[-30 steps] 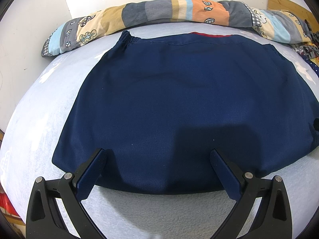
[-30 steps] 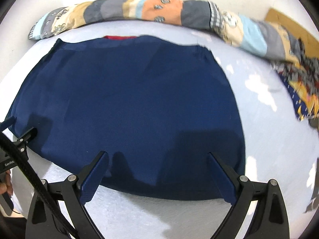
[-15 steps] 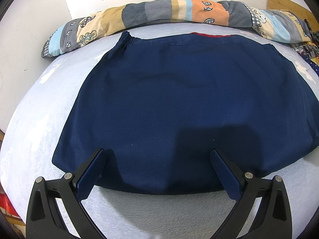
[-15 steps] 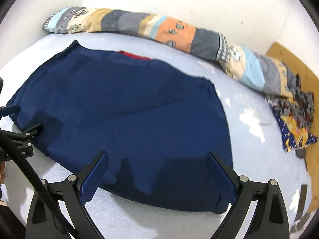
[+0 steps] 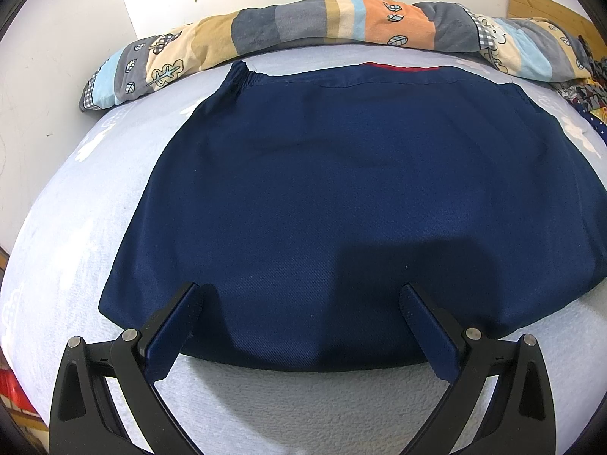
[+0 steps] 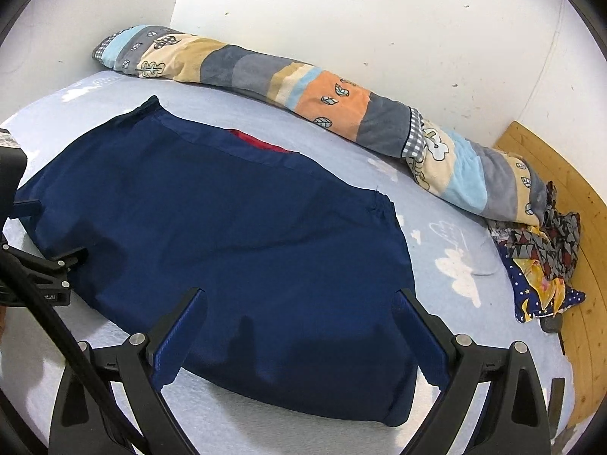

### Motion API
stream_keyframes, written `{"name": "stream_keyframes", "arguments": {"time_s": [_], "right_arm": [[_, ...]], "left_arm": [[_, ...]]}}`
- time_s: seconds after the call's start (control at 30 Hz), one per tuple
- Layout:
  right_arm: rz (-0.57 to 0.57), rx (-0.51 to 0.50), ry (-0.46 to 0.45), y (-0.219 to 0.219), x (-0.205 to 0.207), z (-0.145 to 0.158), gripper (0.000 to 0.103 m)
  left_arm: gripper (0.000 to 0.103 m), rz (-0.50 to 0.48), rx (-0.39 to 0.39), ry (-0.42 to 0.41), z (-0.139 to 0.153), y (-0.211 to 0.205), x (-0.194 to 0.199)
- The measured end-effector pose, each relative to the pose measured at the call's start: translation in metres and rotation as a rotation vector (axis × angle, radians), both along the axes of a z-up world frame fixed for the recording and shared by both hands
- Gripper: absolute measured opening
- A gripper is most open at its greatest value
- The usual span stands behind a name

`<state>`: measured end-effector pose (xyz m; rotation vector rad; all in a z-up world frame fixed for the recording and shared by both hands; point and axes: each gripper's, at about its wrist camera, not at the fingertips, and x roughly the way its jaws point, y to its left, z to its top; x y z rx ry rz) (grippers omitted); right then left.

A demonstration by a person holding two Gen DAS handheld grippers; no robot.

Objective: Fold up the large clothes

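— Both grippers, left (image 5: 299, 295) and right (image 6: 299, 299)?
— Wide apart, I hold nothing. Navy garment (image 5: 341, 197) lies flat on the bed (image 5: 76, 227), its near hem between my fingers; bare sheet right, rolled quilt (image 6: 341, 106) far.

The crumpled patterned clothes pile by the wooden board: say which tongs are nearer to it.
Right. The right tongs hover over the navy garment's corner beside the pile; the left tongs sit at the garment's opposite end.
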<state>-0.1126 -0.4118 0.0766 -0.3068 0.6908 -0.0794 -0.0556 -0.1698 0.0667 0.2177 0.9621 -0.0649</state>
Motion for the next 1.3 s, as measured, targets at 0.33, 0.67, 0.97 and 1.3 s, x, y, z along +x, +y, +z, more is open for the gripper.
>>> {"name": "stream_keyframes", "arguments": {"time_s": [0.33, 0.67, 0.97, 1.3], "right_arm": [[-0.005, 0.0, 0.015, -0.001, 0.002, -0.004, 0.1], [-0.005, 0.001, 0.04, 0.003, 0.008, -0.01, 0.1], [-0.065, 0.173, 0.245, -0.027, 0.033, -0.048, 0.1], [-0.225, 0.47, 0.289, -0.091, 0.037, -0.051, 0.1]], "left_arm": [[0.103, 0.0, -0.001, -0.002, 0.0, 0.0, 0.001], [0.103, 0.0, -0.002, -0.005, -0.001, 0.0, -0.001], [0.103, -0.01, -0.013, -0.012, 0.0, 0.001, 0.002], [0.103, 0.223, -0.085, -0.069, 0.024, 0.059, 0.019]]}}
